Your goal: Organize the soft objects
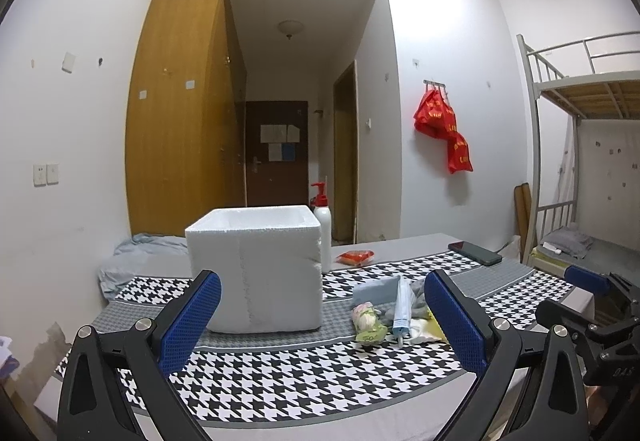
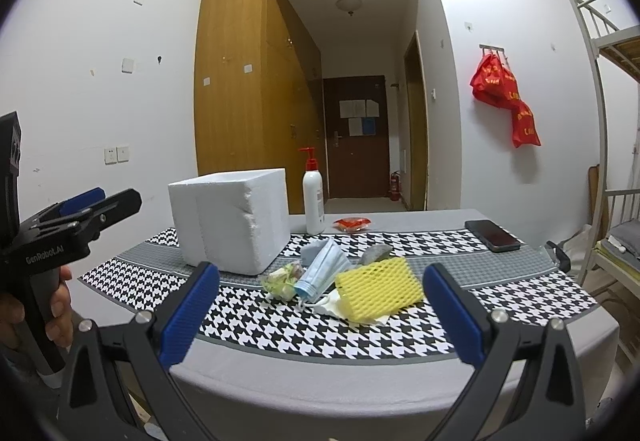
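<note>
Houndstooth cloth covers the tabletop (image 2: 320, 329), and nearest over its front edge hover both tongs, left tongs (image 1: 320, 325) and right tongs (image 2: 320, 317), each spread wide and empty. Just beyond lies the pile of soft things: a yellow mesh sponge (image 2: 380, 289) on the right, a blue face mask (image 2: 320, 273) touching it. Farther left stands a white foam box (image 2: 230, 219), a pump bottle (image 2: 313, 203) behind it.

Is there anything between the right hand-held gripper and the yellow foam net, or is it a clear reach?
Nothing visible blocks it. The right hand-held gripper is open, and the yellow foam net lies at the near edge of the pile, ahead between its fingers. The blue mask lies to the net's left; the foam box stands farther left.
</note>
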`<state>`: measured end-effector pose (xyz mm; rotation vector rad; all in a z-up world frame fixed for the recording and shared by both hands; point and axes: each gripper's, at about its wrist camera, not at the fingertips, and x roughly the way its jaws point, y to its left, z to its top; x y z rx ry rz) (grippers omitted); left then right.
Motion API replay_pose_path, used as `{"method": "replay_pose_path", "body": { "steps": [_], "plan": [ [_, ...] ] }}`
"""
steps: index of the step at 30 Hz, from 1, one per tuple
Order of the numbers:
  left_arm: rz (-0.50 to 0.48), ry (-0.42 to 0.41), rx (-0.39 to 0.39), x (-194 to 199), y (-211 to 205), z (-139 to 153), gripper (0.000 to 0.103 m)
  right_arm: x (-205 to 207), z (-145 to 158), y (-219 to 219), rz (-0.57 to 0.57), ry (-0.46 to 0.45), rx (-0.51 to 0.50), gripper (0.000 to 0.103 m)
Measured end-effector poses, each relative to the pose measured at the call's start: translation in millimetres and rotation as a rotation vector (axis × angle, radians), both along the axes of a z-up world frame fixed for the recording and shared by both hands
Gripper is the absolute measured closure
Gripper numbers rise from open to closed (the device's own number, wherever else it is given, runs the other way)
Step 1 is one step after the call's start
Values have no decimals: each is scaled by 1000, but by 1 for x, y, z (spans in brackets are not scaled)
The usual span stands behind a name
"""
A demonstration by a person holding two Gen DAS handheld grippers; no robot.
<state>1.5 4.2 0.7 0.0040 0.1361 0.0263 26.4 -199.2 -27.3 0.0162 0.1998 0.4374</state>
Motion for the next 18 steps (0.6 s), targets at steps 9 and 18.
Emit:
{"method": "replay_pose_path", "body": {
  "steps": [9,18],
  "plan": [
    [-7,5,5,1,-1,-1,1,0,-1,0,-2,0,-1,0],
    [-17,10,9,-1,-2,-3,1,1,-2,2,1,-5,-7,0]
  ]
}}
